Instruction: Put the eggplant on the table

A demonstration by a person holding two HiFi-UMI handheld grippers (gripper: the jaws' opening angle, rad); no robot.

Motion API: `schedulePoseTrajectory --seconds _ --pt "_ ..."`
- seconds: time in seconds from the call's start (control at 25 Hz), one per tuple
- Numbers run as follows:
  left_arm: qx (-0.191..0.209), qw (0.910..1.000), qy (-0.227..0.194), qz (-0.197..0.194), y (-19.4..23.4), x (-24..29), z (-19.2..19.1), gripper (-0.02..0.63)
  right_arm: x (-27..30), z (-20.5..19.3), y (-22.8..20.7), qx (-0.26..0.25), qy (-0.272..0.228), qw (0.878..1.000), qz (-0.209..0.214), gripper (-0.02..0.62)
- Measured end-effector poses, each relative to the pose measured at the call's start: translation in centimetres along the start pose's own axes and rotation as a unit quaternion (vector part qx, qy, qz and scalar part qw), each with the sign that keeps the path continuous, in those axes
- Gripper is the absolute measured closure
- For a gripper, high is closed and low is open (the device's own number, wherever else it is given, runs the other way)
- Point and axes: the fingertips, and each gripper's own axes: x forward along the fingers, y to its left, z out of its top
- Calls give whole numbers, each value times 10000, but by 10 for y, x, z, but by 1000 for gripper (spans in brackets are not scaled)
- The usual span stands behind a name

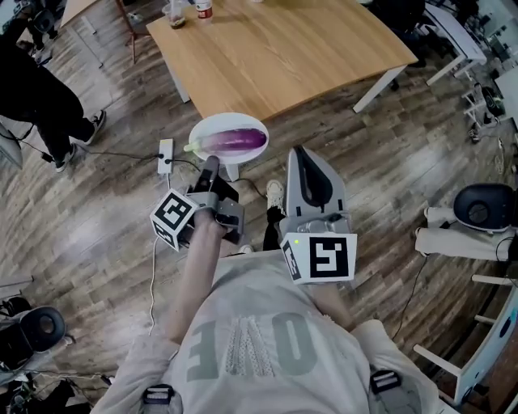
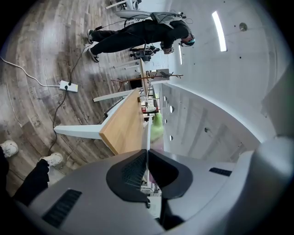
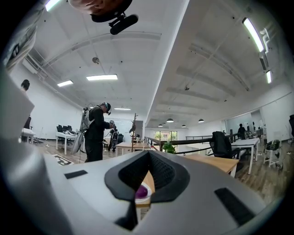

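**Step in hand (my judgement):** carry the loaded plate over the wooden table (image 1: 283,48) and set it down there.

**Location of the load.** The eggplant (image 1: 235,140) lies lengthwise on a white plate (image 1: 209,127). The plate is in the air just short of the table's near edge, above the plank floor and not yet over the tabletop.

**Procedure I would follow:**
1. I keep the plate level. The eggplant is rounded and lies loose, so I expect it to roll toward whichever side dips.
2. I bring the plate's underside clear above the table's near edge before lowering.
3. I lower onto the bare middle of the tabletop, well apart from the bottle (image 1: 203,8) at the table's far edge.
4. I release only once the plate sits flat on the table.

**Left gripper (image 1: 212,168).** The jaws are clamped on the plate rim, on the side away from the table. Its own view shows the rim as a thin white edge pinched between the pads, with the green stem end beyond. I judge that a hold on one side of the rim resists sagging poorly, so I would go slowly.

**Right gripper (image 1: 299,152).** The jaws are together with the tips meeting and nothing between them. It sits short of the table's near edge, just beside the plate, and I see no contact with it.
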Motion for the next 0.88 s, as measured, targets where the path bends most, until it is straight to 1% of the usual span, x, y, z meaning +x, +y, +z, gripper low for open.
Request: schedulePoseTrajectory --seconds 0.24,0.44,0.6,0.88 --pt "-41 9998 -173 30 -7 49 -2 587 48 -5 -36 57 5 9996 259 577" --pt "6 9994 -317 97 -22 92 0 586 96 8 -69 65 -127 9986 507 577" --pt "-26 9982 -579 124 -34 126 9 586 132 18 -95 45 -247 9975 662 577" --pt "30 9960 -886 79 -54 190 18 588 191 16 -137 81 -249 9959 862 577"
